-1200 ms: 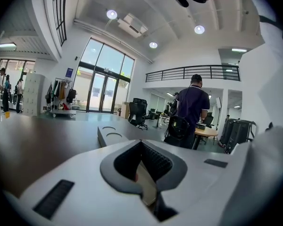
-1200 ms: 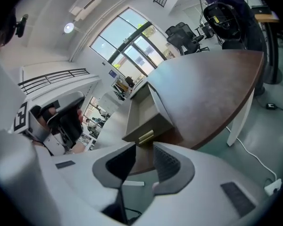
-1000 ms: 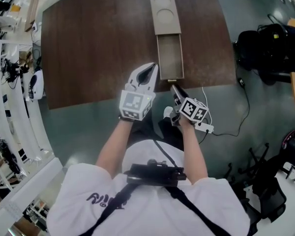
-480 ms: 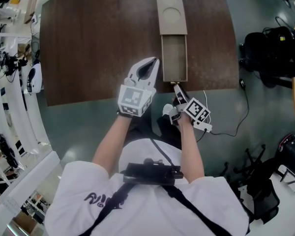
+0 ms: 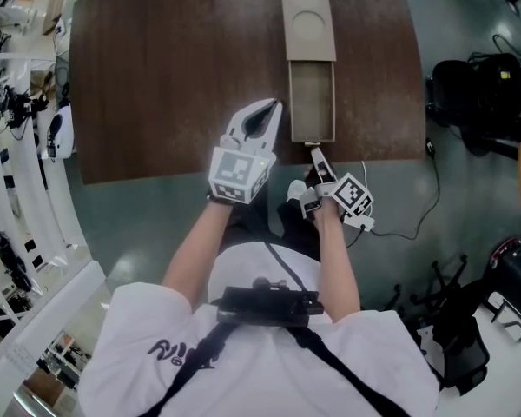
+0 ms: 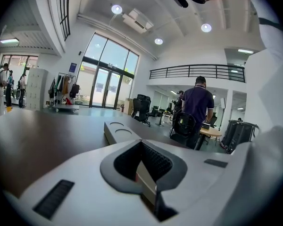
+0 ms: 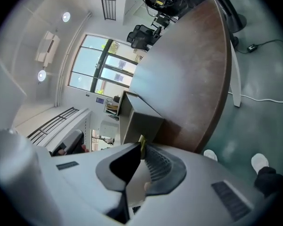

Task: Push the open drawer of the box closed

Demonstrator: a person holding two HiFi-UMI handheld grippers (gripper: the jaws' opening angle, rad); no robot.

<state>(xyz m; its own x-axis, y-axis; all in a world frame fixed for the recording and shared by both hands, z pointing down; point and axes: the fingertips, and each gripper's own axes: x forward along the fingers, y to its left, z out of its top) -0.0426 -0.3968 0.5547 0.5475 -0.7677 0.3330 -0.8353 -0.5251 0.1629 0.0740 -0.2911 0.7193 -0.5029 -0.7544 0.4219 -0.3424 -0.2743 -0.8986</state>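
Right gripper (image 5: 314,155), jaws together, tip just beside open drawer (image 5: 313,102) front.

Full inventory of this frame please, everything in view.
table: one, dark brown, upper middle.
box: one, tan, on the table's right part, two round recesses on top.
drawer: one, tan, open, looks empty, pulled toward the person.
cable: one, white, floor right of the table.
bags: black, count unclear, far right.
racks: white, left edge.
left gripper: white, jaws together, over the table's near edge.
right gripper: jaws together, at the drawer's front.
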